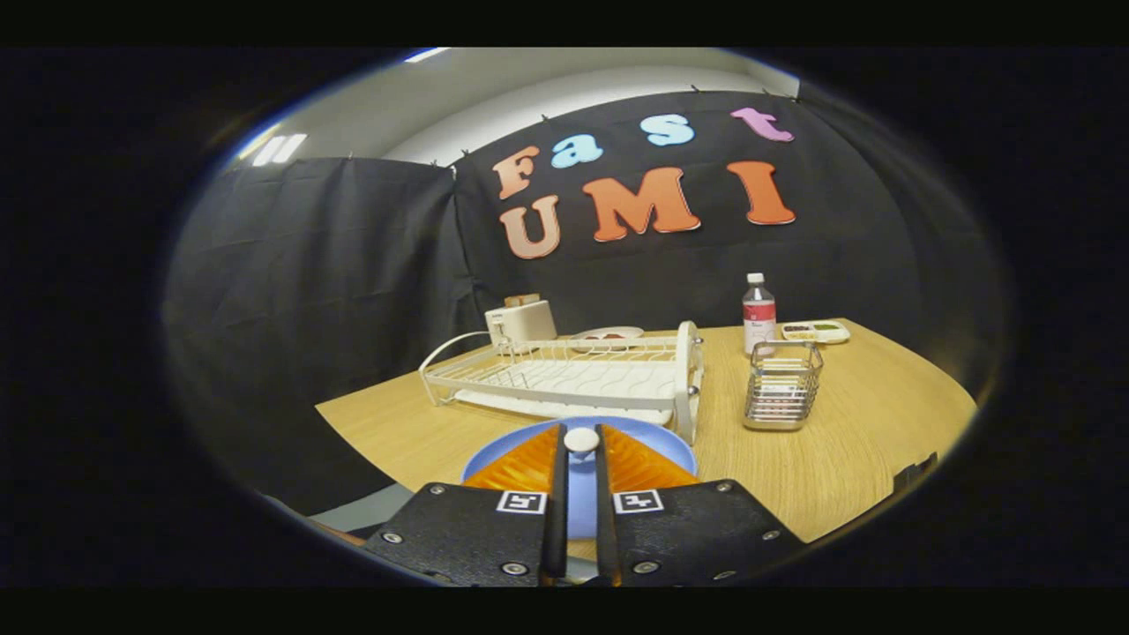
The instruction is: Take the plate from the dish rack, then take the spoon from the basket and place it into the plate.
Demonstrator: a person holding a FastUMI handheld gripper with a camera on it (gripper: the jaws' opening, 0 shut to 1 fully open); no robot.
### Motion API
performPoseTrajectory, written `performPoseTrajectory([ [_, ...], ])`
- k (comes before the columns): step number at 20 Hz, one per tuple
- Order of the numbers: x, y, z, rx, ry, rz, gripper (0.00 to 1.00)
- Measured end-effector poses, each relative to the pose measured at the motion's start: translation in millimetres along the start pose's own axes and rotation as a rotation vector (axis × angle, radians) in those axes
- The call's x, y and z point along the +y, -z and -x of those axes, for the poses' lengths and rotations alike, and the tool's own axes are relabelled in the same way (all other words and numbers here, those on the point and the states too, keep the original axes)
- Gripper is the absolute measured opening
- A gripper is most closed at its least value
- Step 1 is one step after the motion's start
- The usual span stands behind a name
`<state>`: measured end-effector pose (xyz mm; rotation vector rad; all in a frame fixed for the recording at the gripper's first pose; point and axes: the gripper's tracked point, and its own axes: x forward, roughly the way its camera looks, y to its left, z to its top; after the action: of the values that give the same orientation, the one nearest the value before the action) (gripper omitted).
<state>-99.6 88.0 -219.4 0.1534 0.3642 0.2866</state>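
Note:
A blue plate [668,446] lies flat on the wooden table [882,441], just in front of the white dish rack [564,377]. My gripper [581,430] hovers over the plate with its fingers drawn close together. The rounded white end of a spoon [581,440] sticks out between their tips, pinched from both sides. The rest of the spoon is hidden between the fingers. A wire mesh basket [782,385] stands beyond the fingers to the right, beside the rack's end.
Behind the rack stand a white toaster [520,320] and a shallow dish [609,334]. A clear bottle [758,314] and a small compartment tray [816,331] sit behind the basket. Black cloth walls close off the back and left; the table's left edge runs near the rack.

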Motion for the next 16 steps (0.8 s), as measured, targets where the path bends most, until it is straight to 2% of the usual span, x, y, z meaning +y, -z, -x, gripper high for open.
performPoseTrajectory([
  [7, 8, -17, -13, -0.053, -0.023, -0.010, 0.23],
  [10, 4, -43, -15, -0.111, 0.003, -0.033, 0.40],
  [16, -18, -105, -5, -0.249, 0.159, 0.020, 0.63],
])
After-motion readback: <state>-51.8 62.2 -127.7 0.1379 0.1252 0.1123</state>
